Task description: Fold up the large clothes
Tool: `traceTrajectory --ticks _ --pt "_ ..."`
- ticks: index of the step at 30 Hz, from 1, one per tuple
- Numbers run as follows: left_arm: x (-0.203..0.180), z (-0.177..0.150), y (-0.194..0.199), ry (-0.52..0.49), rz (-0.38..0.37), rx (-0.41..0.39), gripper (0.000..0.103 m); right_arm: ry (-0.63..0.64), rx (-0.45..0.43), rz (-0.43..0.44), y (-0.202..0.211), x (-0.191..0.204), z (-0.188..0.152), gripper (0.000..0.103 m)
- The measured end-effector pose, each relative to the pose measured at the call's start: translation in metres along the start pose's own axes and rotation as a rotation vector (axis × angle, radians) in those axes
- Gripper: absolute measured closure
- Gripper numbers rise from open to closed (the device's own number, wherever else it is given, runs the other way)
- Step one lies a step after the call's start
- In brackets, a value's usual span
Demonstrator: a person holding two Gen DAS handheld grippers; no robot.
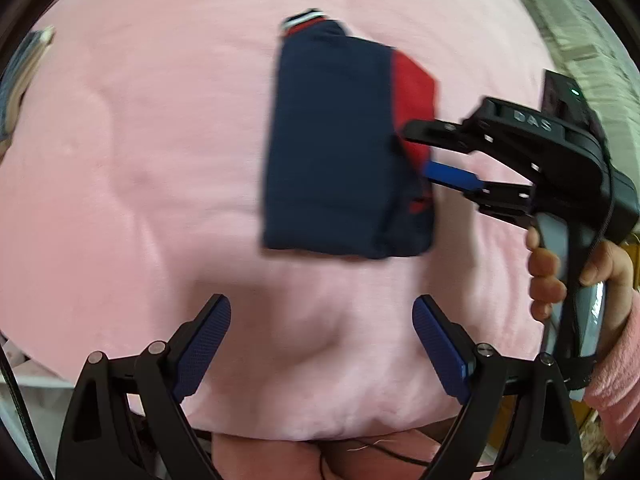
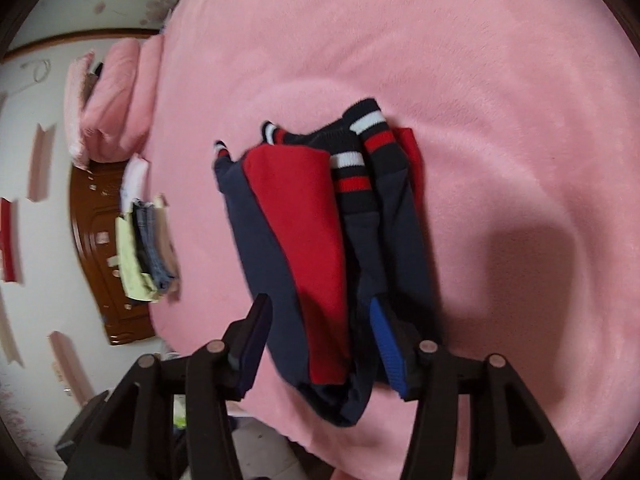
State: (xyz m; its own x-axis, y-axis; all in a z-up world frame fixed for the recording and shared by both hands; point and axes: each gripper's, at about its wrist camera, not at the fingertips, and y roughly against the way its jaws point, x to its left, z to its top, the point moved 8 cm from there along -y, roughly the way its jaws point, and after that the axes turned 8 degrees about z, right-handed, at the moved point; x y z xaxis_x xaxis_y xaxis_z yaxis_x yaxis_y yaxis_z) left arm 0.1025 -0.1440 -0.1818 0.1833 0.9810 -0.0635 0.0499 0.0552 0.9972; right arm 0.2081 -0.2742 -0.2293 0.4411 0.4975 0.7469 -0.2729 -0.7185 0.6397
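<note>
Pink bed cover (image 1: 140, 160) carries one folded navy-and-red garment (image 1: 332, 152), lying near its middle. One stack of folded clothes (image 2: 148, 248) sits at the bed's edge. Left tongs (image 1: 322, 344) hover spread wide, empty. Right tongs (image 2: 316, 336) point downward, half-spread astride the garment's end, pads not pressing.

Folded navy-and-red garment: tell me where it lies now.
The folded navy-and-red garment lies on the pink blanket, right of centre in the left wrist view, its right edge between the right hand-held gripper fingers.
</note>
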Motion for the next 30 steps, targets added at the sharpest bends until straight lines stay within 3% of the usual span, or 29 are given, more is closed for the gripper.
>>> traceTrajectory --ticks 3,5,12,20,24,30 --pt "0.016 0.009 0.004 0.018 0.037 -0.002 0.012 0.024 -0.019 -0.008 -0.004 0.006 0.001 0.057" --pt "0.02 0.012 0.007 0.018 0.046 -0.006 0.012 0.063 -0.034 -0.035 -0.004 0.012 0.002 0.094" --pt "0.015 0.039 0.009 -0.009 0.07 -0.007 0.012 0.185 -0.055 -0.059 0.016 0.025 -0.002 0.096" --pt "0.015 0.055 0.003 -0.058 0.078 0.002 0.012 0.017 -0.166 -0.137 0.059 -0.037 0.009 0.097" --pt "0.011 0.064 -0.004 -0.1 0.109 0.026 0.012 -0.079 -0.148 -0.06 0.048 -0.046 0.008 0.096" --pt "-0.002 0.084 -0.005 -0.104 0.078 0.017 0.012 -0.066 -0.114 -0.01 0.022 -0.025 0.004 0.095"
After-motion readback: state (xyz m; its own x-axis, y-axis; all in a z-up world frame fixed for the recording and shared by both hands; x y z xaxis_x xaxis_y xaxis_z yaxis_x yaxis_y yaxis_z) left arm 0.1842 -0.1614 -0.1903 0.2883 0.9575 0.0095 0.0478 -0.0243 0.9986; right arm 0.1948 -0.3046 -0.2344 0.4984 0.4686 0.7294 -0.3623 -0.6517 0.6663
